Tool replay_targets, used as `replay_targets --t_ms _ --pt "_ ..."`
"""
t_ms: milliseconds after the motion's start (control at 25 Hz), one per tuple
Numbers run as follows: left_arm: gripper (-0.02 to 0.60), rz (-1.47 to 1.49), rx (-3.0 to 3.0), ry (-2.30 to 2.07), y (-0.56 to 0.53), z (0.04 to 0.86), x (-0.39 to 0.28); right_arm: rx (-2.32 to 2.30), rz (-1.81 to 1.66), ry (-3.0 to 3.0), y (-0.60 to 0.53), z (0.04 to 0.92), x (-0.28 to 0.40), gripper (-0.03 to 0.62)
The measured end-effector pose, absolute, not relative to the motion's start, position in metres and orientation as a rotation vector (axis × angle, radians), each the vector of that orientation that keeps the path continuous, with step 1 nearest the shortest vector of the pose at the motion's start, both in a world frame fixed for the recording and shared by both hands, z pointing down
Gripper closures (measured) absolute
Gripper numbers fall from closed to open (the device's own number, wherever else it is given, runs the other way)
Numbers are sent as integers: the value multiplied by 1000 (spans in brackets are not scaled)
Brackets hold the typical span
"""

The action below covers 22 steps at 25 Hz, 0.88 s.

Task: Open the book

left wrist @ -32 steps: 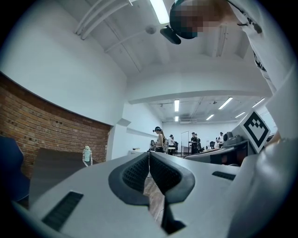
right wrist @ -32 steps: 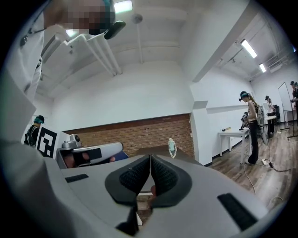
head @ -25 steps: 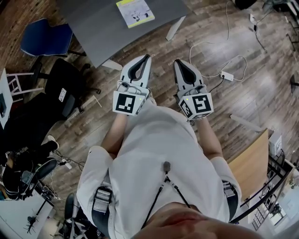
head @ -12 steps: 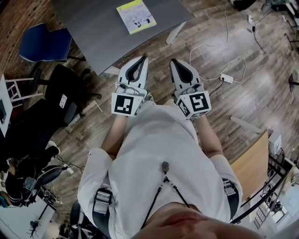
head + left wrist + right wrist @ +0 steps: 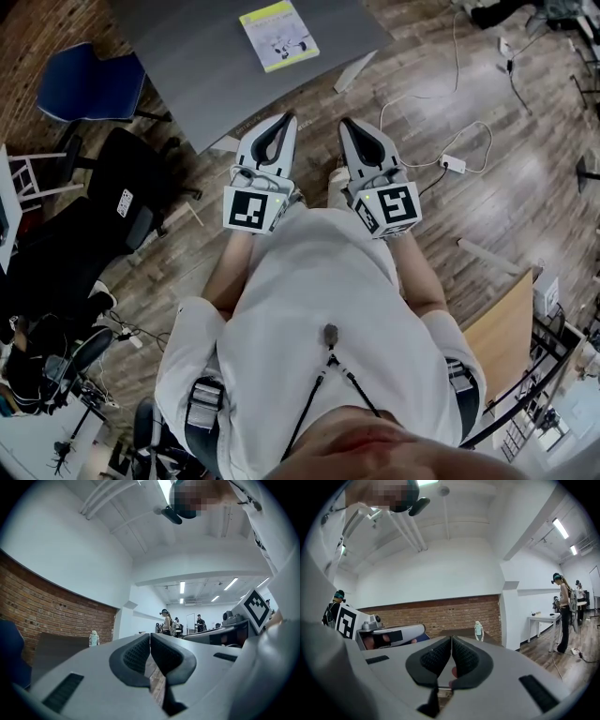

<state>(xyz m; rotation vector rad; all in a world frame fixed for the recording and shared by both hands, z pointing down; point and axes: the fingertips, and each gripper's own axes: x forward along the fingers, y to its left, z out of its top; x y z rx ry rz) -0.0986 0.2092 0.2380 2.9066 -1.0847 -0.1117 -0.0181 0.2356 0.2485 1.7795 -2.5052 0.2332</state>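
Head view puts the book closed and flat on the grey table, towards the table's far right corner. Both my grippers are short of the table's near edge, over the floorboards. The left gripper has its jaws pressed together with nothing between them, and the right gripper is the same.

To do this well, I judge I should carry both on over the table and spread one pair of jaws before reaching the cover. That pair should catch only the cover's free edge, while the other gripper steadies the book against sliding.

Compared with a second ago, table and book sit slightly lower in view. The gripper tips stand nearer the table's edge, jaws unchanged.
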Motion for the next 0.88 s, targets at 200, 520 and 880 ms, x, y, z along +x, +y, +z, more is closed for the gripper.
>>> replay_targets --t_ms 200,520,880 --pt "557 -95 2899 -1125 197 242 -100 1725 235 -2540 218 253 -23 556" --pt "558 -69 2865 -1217 160 245 -101 1631 231 -2603 173 251 -24 556" --pt "557 -57 2825 -1277 111 251 -73 1533 250 -2645 117 257 -3 556"
